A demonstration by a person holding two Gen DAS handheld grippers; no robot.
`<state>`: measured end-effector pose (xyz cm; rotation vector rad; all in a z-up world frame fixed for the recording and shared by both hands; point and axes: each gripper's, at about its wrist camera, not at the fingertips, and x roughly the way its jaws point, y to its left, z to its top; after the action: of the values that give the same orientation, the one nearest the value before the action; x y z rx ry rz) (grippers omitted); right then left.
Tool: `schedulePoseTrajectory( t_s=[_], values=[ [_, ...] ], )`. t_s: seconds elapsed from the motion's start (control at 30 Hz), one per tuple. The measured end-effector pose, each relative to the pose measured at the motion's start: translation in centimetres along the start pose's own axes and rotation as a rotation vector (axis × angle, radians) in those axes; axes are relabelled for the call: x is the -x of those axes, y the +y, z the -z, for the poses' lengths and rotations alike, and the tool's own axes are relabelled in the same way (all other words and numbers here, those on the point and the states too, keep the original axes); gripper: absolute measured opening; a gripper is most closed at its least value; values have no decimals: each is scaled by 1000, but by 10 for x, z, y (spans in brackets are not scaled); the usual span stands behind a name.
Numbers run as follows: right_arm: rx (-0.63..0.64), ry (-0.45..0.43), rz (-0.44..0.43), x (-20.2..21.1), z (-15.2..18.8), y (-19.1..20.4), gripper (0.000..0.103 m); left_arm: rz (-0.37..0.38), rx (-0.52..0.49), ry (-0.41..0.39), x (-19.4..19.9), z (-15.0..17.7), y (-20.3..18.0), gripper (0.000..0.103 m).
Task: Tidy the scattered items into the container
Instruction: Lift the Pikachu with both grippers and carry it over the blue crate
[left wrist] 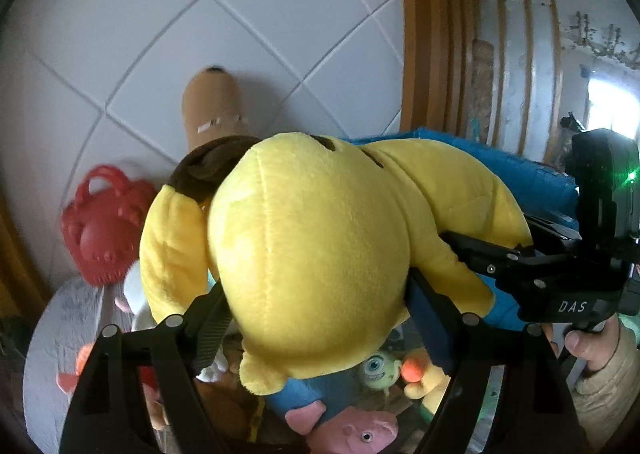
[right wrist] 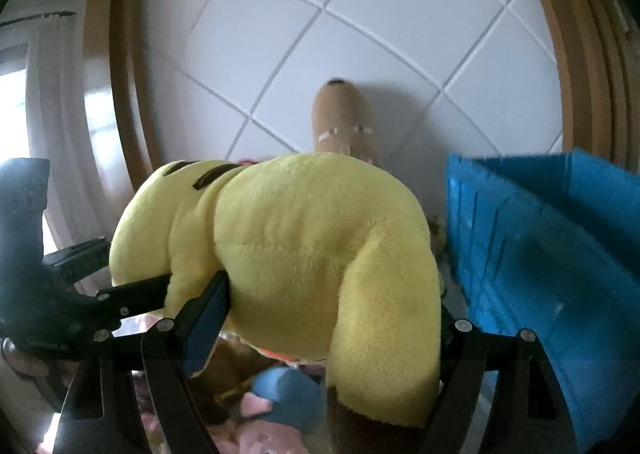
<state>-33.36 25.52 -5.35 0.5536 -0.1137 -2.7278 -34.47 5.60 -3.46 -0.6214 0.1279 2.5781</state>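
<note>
Left wrist view: left gripper [left wrist: 316,318] jaws stood wide, clamped on the yellow plush [left wrist: 312,254]; right gripper [right wrist: 332,314] likewise gripped the plush [right wrist: 304,238].

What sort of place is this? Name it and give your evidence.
Probably a room in a home, perhaps a play corner. White floor tiles with wooden door frames, a heap of soft toys under the yellow plush toy both grippers hold, and a blue bin beside it.
</note>
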Motion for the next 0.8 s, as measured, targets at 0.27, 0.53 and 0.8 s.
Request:
schedulePoseTrajectory(
  t_s=[0.27,0.53,0.8],
  values=[
    [9,-35,71,55,-23,-16,82,63,-14,-40,16,-33,-38,82],
    [9,-44,104,114,-57,-90,82,99,-8,-73,-12,-77,-125,82],
    [42,2,65,163,-105,-206,82,79,39,-58,-57,-131,-227,82]
  ],
)
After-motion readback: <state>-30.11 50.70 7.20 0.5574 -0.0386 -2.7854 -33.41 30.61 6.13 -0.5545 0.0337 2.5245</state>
